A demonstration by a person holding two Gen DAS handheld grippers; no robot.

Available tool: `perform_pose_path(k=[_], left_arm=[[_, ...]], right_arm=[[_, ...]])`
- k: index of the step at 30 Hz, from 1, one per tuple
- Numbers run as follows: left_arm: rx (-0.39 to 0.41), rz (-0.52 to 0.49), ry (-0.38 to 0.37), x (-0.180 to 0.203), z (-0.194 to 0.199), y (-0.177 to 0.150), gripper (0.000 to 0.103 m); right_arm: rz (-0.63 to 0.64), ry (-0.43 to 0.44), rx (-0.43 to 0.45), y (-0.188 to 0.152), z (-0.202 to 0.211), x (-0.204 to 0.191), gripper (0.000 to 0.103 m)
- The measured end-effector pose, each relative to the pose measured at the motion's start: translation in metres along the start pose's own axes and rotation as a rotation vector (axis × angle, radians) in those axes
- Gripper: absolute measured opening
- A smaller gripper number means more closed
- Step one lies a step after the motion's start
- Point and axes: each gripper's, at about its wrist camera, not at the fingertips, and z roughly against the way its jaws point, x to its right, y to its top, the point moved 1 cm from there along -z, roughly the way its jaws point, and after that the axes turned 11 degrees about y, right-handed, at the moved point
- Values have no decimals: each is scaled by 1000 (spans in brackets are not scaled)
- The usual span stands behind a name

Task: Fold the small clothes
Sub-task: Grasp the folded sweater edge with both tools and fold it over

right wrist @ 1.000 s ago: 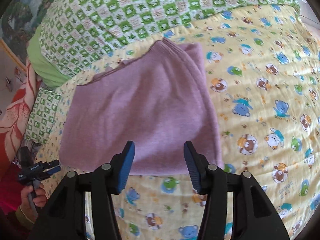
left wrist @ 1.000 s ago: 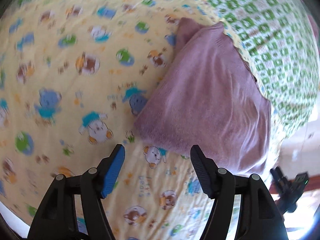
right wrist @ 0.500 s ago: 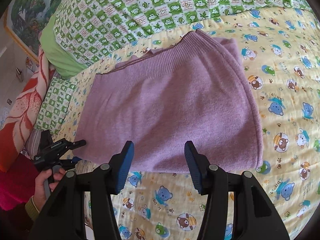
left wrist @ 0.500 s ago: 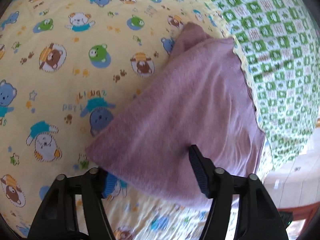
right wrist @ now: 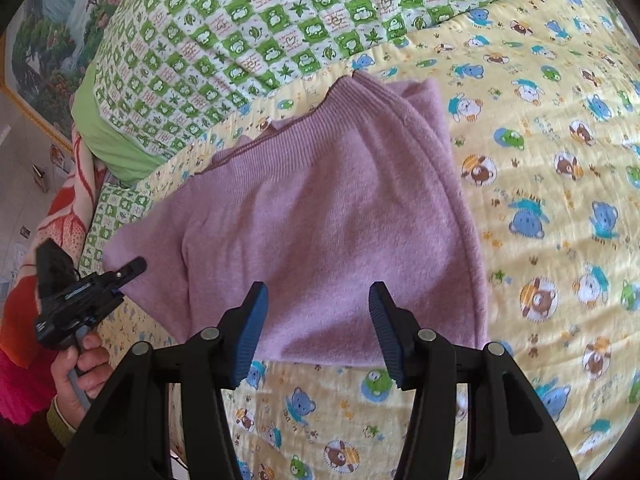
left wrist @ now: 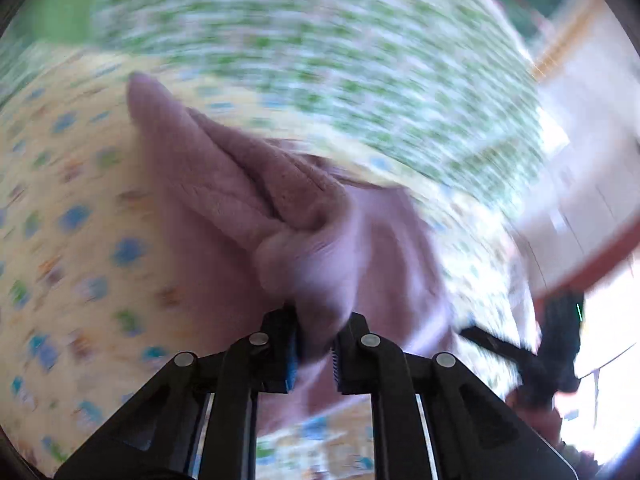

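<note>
A mauve knitted garment lies folded on the yellow cartoon-bear sheet. In the blurred left wrist view my left gripper is closing, its pads pinching a bunched corner of the garment, which rises in a fold. The right wrist view shows the left gripper at the garment's left corner, held by a hand. My right gripper hovers open over the garment's near edge, with nothing pressed between its pads.
A green-and-white checked quilt lies behind the garment, with a lime pillow edge beside it. A red-orange blanket hangs at the bed's left side. A landscape picture and pale floor show beyond.
The left gripper went from open beside the garment to closed on its corner, then swung and lifted the cloth into a ridge. The right gripper stays over the near edge.
</note>
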Motion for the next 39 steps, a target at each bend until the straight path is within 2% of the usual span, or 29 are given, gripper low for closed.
perform_pose_path(k=[2,5,8,12,15,17,19,20,21,22,23,25,30,36,38,39], left_arm=[[-35,-84,-38,31,-17,-8,11],[-141,-170,-55,60,-61,-31,6],[-224,-193,-56,67,-87,-53,3],[-269,-193,-35,68,-94,-72,3],[-238,-177,11,63,-79,-71,3],[-180,-203,53,60,-59,-68,7],[-134,-216,108,57,-44,-63,28],[-114,-214,122,54,-37,-61,36],[-86,-209,153,52,-29,-58,57],[-53,-208,209,50,-24,-57,73],[-21,-217,248,50,-20,-56,76],[6,-261,294,54,-20,-59,77],[40,-475,394,87,-49,-69,82],[31,-637,502,77,-82,-82,84],[31,-661,497,73,-87,-77,82],[29,-672,493,72,-88,-77,73]], right_arm=[[0,1,14,13,0,4,54],[-9,9,18,31,-4,12,54],[-30,44,-7,46,-17,19,54],[-32,122,-68,63,-48,17,54],[-19,193,-115,75,-75,6,54],[-1,222,-145,82,-93,-3,54],[12,244,-171,90,-110,-13,54],[16,256,-180,93,-115,-16,57],[20,270,-192,97,-123,-21,59],[22,276,-201,100,-127,-24,66],[23,285,-208,104,-132,-27,71],[32,304,-219,110,-141,-31,72],[26,336,-283,122,-166,-35,73],[23,361,-365,135,-203,-40,73],[24,376,-377,139,-212,-45,73],[31,386,-381,141,-216,-48,73]])
